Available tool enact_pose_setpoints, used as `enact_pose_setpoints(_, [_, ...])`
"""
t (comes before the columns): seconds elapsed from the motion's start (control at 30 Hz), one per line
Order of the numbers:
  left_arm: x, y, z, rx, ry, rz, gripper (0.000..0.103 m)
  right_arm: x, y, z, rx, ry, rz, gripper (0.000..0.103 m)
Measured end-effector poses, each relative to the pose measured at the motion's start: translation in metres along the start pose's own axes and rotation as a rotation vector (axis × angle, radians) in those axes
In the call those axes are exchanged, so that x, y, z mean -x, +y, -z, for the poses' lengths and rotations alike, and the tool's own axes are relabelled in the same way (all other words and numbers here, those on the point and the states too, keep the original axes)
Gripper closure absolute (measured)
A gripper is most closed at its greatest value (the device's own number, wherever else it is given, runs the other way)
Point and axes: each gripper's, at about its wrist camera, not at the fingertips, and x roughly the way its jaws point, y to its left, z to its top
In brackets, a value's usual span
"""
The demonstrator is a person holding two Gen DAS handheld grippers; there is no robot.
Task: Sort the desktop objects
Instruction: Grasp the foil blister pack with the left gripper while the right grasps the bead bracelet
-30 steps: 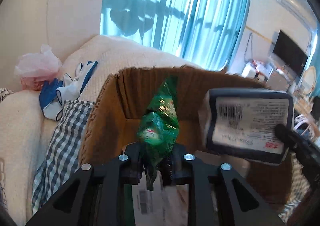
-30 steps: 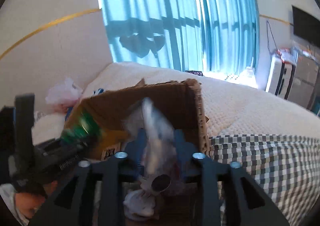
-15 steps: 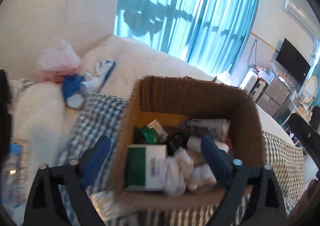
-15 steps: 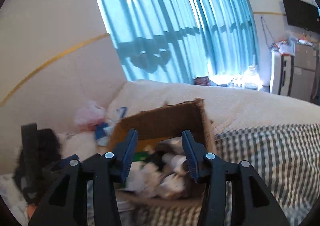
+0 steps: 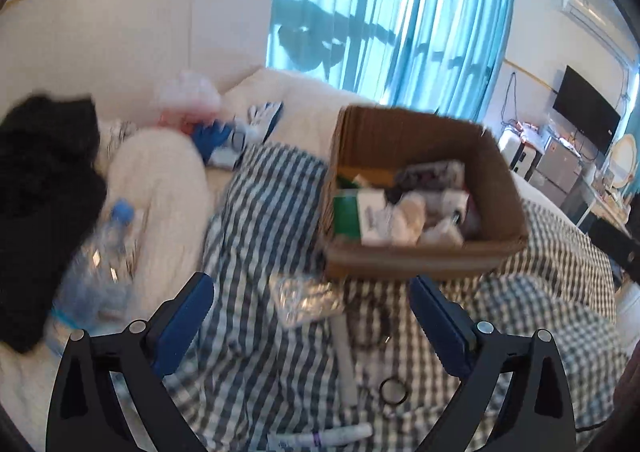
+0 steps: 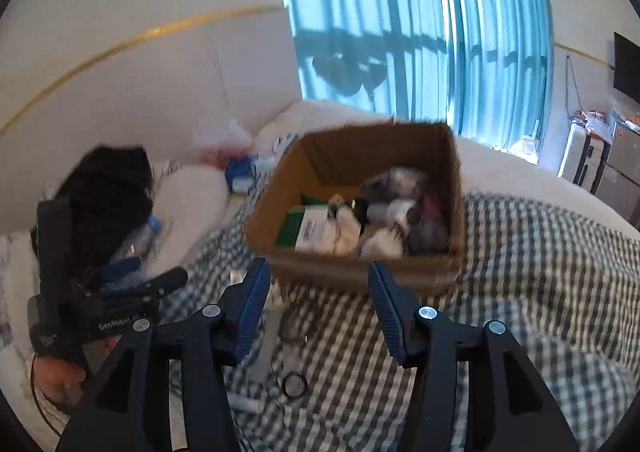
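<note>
I had both tools drawn back over the checked blanket (image 5: 280,212) on the bed. The left hand-held gripper (image 5: 312,316) had just been opening and its blue pads stood wide apart with nothing between them. The right hand-held gripper (image 6: 318,312) had also just been opening; its pads stood moderately apart, also with nothing between them.

The cardboard box (image 5: 420,260) sat on the blanket just beyond both tools, filled with sorted things: a green-and-white carton (image 5: 358,214) at its near left, white crumpled wrappers and a dark packet behind. The carton bore a printed label, but blur kept me from reading it.

Near me on the blanket lay a clear packet (image 5: 306,300), a pale stick (image 5: 346,360), a small black ring (image 5: 393,391) and a white tube (image 5: 324,438) with unreadable print. A plastic water bottle (image 5: 96,268) with a blue cap lay to the left beside a black garment (image 5: 40,192).

In the right wrist view, the left tool's body showed white lettering that looked like "GenRobot.ai", partly cut off.
</note>
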Motion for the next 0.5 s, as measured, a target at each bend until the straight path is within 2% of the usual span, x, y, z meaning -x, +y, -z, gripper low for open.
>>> enact_pose_setpoints(0.13, [-0.024, 0.016, 0.041, 0.061, -0.057, -0.007, 0.003, -0.032, 0.007, 0.034, -0.006, 0.024, -0.002, 0.055])
enact_pose_setpoints(0.23, [-0.045, 0.021, 0.065, 0.092, -0.088, -0.064, 0.003, -0.059, 0.003, 0.053, -0.04, 0.077, -0.003, 0.055])
enact_pose_setpoints(0.3, [-0.066, 0.025, 0.074, 0.124, -0.054, -0.053, 0.003, -0.077, -0.001, 0.062, -0.061, 0.111, 0.013, 0.055])
enact_pose_setpoints(0.4, [-0.094, 0.021, 0.072, 0.109, 0.018, -0.05, 0.003, -0.106, -0.008, 0.073, -0.09, 0.168, 0.021, 0.059])
enact_pose_setpoints(0.5, [-0.113, 0.02, 0.071, 0.099, 0.039, -0.014, 0.003, -0.132, -0.014, 0.082, -0.132, 0.214, 0.004, 0.061])
